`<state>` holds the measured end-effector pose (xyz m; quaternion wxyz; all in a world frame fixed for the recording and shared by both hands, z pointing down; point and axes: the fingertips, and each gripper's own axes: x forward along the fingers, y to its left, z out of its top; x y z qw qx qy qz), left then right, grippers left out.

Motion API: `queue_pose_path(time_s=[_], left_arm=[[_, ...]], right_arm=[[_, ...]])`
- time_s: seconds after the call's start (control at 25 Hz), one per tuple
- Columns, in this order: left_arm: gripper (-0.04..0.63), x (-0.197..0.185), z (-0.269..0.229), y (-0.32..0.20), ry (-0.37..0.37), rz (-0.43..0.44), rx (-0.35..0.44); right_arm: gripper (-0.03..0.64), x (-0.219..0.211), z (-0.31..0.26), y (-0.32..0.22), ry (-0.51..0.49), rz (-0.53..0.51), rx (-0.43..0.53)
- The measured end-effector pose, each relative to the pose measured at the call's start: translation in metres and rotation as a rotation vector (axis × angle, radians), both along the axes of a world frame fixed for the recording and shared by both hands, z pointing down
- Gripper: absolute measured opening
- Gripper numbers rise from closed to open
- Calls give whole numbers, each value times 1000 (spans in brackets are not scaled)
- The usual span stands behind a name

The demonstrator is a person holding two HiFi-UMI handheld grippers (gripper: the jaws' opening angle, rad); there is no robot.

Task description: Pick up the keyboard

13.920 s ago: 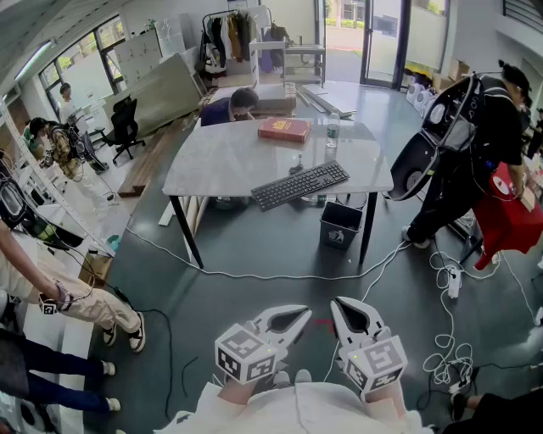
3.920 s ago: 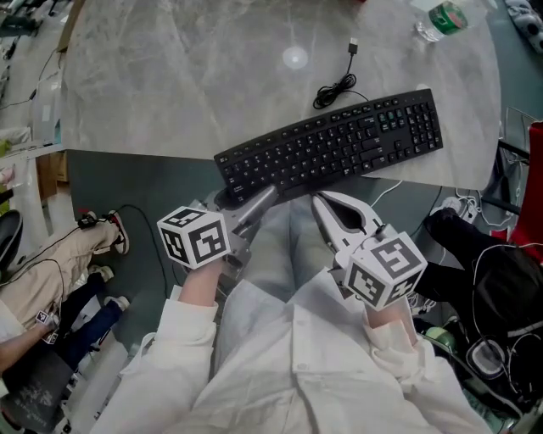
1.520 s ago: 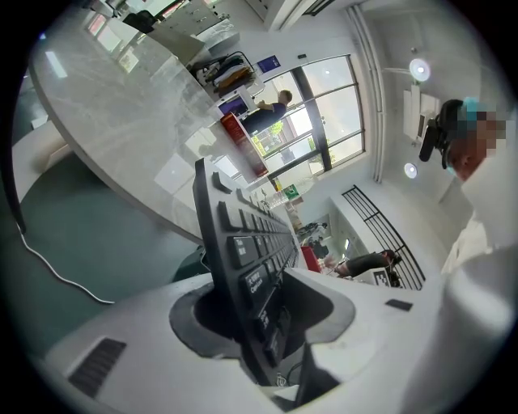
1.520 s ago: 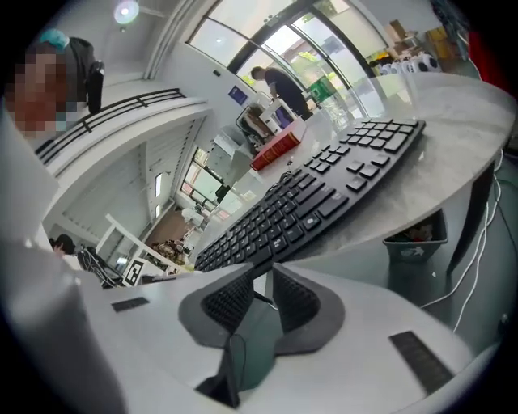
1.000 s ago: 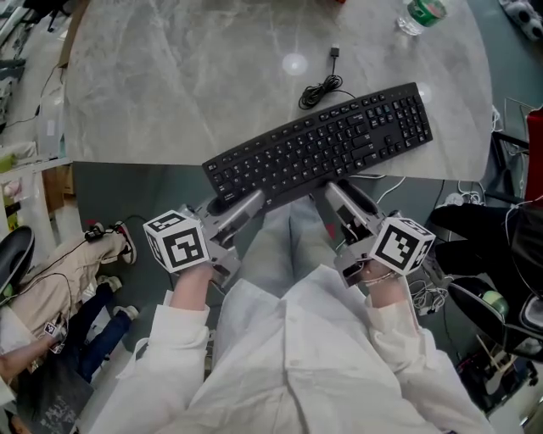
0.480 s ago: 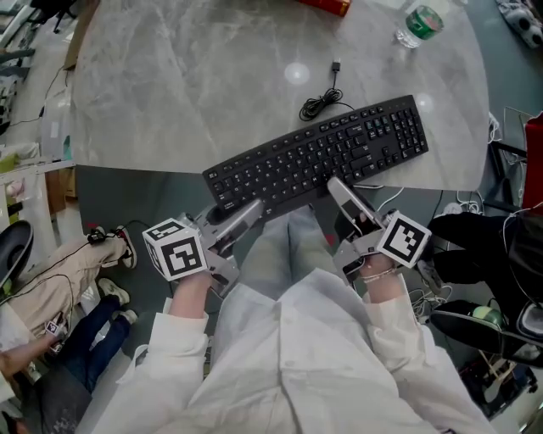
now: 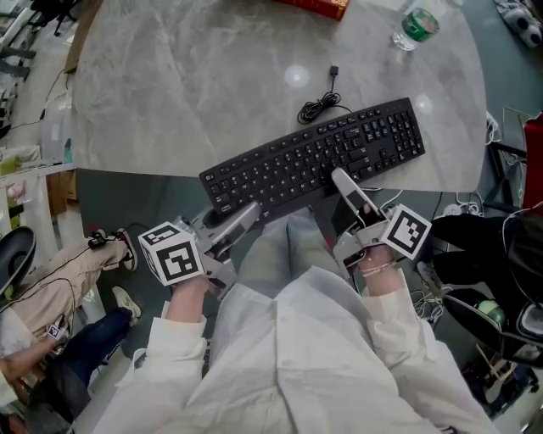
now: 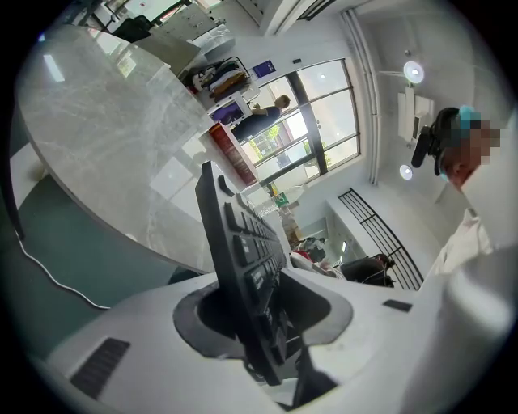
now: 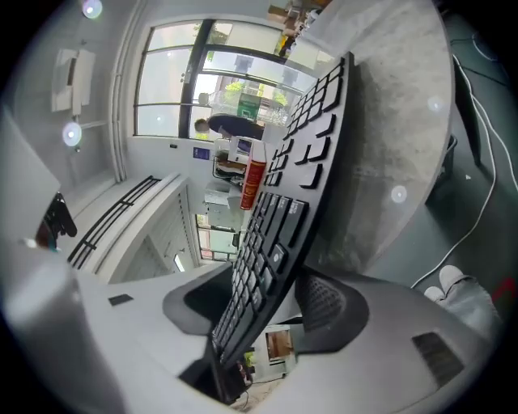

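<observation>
1. The keyboard [image 7: 314, 157] lies slantwise on the table [image 7: 170, 85], running from 8 o'clock to 2 o'clock, with its near long edge hanging past the table's rim toward me.
2. My left tool [image 7: 249, 212] is at the keyboard's 7 o'clock corner. Its jaws have just been closing, and its own view shows the keyboard's edge pinched between the pads, so I judge it clenched on the keyboard.
3. My right tool [image 7: 341, 178] is at the near edge, around 5 o'clock of the keyboard's middle. Its jaws have just been opening and stand wide and released, with the keyboard's edge between them and a gap on the key side.
4. To do this well, I would slide the right tool further onto the edge and close it squarely. Then I would raise both hands together and keep the board level so it does not twist.
5. I should mind the coiled cable [image 7: 318, 108] at 12 o'clock, because it could drag.
6. I can read no writing. The key legends are too small, and the bottle [image 7: 417, 25] label at 1 o'clock and the red book [image 7: 310, 7] are illegible.
</observation>
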<state>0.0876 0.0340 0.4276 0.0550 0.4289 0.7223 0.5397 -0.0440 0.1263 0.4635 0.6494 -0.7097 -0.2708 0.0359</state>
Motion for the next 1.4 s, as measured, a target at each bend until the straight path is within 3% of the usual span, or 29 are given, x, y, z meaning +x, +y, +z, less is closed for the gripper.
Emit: queue_pose_path(time_s=[0.52, 0.96, 1.4], left_arm=[[140, 1, 3, -1, -18, 9, 20], [141, 0, 6, 0, -16, 27, 18], [144, 0, 9, -3, -4, 55, 11]], right_arm=[[221, -4, 3, 16, 40, 99, 49], [173, -14, 12, 22, -8, 197, 89], [156, -14, 10, 19, -41, 224, 65]])
